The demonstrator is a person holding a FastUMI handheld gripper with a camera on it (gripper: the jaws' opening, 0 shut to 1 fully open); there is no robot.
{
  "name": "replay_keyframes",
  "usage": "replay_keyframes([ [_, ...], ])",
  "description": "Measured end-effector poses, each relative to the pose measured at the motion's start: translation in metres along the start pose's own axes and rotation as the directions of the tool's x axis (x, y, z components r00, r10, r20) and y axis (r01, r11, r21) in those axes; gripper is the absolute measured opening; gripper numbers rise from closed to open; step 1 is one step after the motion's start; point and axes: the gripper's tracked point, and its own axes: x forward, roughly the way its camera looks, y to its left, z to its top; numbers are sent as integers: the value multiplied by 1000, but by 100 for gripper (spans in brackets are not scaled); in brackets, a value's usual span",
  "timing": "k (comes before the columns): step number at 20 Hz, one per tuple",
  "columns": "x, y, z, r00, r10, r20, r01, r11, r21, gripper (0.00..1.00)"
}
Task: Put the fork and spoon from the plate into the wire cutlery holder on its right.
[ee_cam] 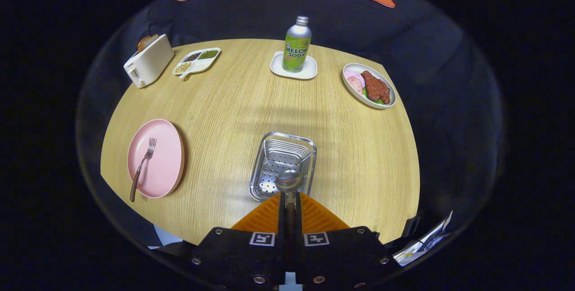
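The jaws (289,199) are pressed together on the spoon (289,182), pinching its handle between the two fingers. The spoon's long axis runs straight ahead along the fingers; its bowl points forward, away from the jaws, and sits over the near rim of the wire cutlery holder (305,147).

The holder stands on the bench (233,102) just ahead of the jaws, its long side running away from them. Its floor is perforated and its walls are wire.

The fork (143,168) lies on the pink plate (168,165), well apart from the jaws and to the left of the holder. The fork's long axis runs near to far with a slight tilt: tines toward the far side, dark handle toward the near side, with the handle end overhanging the plate's near rim. The plate sits near the left edge of the bench.

Bare bench surface separates plate and holder, and extends on the holder's right side and beyond it.

Along the far edge stand a toaster (148,61), a divided tray (197,61), a soda bottle (296,46) on a white coaster (278,70), and a food dish (369,85).
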Motion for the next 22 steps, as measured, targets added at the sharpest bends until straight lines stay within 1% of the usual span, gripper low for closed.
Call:
replay_keyframes([
  [4, -3, 5, 19, 993, 7, 120, -11, 999, 32, 12],
  [6, -11, 9, 33, 978, 9, 208, -24, 997, 69, 13],
  [8, -28, 11, 55, 942, -3, 335, -34, 994, 105, 14],
  [10, -46, 11, 79, 884, -35, 467, -31, 991, 133, 17],
  [12, -65, 16, 94, 825, -60, 561, -25, 990, 142, 19],
  [13, -75, 19, 100, 799, -69, 597, -17, 990, 137, 25],
  [14, -84, 23, 104, 775, -74, 627, -12, 991, 133, 28],
  [16, -95, 33, 109, 747, -90, 659, -7, 990, 142, 50],
  [17, -95, 43, 109, 748, -81, 659, -16, 990, 140, 61],
  [18, -92, 52, 105, 758, -75, 648, -21, 990, 140, 65],
  [19, -88, 62, 102, 766, -70, 639, -30, 989, 144, 72],
  [21, -90, 84, 103, 765, -61, 641, -53, 986, 157, 79],
  [22, -94, 92, 104, 753, -68, 655, -56, 985, 166, 81],
])
